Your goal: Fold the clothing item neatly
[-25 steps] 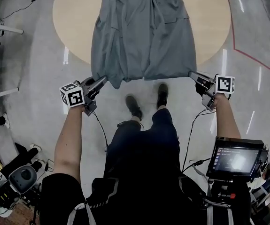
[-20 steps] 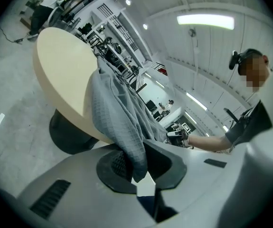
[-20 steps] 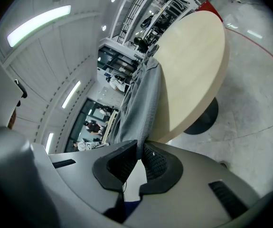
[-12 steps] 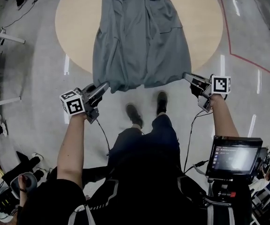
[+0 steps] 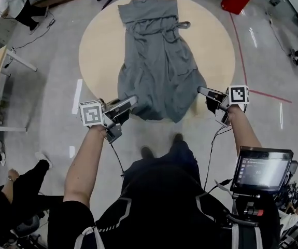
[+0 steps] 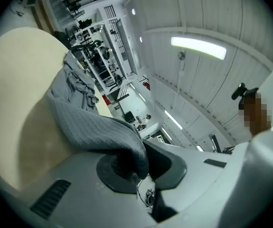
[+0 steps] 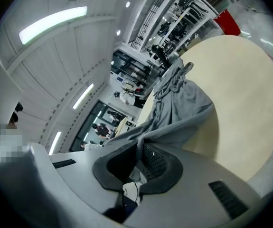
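Our left gripper (image 6: 138, 167) and right gripper (image 7: 138, 161) each pinch a hem corner of the grey knit dress (image 5: 159, 61), which lies lengthwise on the round pale wooden table (image 5: 99, 40). These thin bites could slip if we lift unevenly, skewing the fold.

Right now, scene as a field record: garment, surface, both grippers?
garment: grey dress, lying lengthwise on the table, neckline at the far side
surface: round table, light wood top
left gripper: shut on the hem's left corner
right gripper: shut on the hem's right corner
hem: at the table's near edge, between the grippers
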### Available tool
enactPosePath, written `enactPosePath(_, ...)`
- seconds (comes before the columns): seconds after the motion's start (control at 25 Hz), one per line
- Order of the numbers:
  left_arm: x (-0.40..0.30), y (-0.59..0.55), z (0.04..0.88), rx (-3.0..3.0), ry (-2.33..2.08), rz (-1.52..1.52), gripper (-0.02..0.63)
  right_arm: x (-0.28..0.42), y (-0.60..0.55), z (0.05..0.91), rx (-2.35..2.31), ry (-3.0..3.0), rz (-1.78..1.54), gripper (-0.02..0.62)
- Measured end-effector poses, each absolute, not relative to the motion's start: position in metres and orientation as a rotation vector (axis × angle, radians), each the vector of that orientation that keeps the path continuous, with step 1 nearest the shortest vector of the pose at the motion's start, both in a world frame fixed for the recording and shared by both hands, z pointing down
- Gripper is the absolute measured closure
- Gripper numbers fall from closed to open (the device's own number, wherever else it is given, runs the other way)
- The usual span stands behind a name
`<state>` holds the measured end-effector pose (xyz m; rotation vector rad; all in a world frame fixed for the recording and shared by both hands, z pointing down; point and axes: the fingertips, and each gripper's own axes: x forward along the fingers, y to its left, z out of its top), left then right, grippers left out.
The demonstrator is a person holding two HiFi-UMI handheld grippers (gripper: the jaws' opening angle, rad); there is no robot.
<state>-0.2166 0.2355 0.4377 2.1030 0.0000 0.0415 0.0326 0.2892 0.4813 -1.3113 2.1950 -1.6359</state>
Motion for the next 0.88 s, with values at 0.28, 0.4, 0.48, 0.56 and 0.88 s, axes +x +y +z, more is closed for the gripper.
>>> enactPosePath(0.28, -0.197, 0.202, 0.386, 2.070, -0.020, -0.001, 0.584, 0.026, 0.235, 0.434, -1.207, 2.237, -1.528, 0.568)
enactPosePath(0.4, -0.174, 0.161, 0.364, 2.067, -0.058, -0.010, 0.584, 0.043, 0.191, 0.419, -1.149, 2.271, -1.513, 0.568)
enactPosePath(0.48, -0.152, 0.118, 0.358, 2.059, -0.110, 0.020, 0.584, 0.063, 0.148, 0.415, -1.105, 2.285, -1.520, 0.568)
enactPosePath(0.56, -0.135, 0.075, 0.359, 2.040, -0.168, 0.032, 0.584, 0.084, 0.108, 0.416, -1.085, 2.272, -1.549, 0.568)
enactPosePath(0.88, -0.122, -0.060, 0.336, 2.007, -0.322, -0.081, 0.584, 0.137, 0.006, 0.396, -1.065, 2.222, -1.553, 0.568)
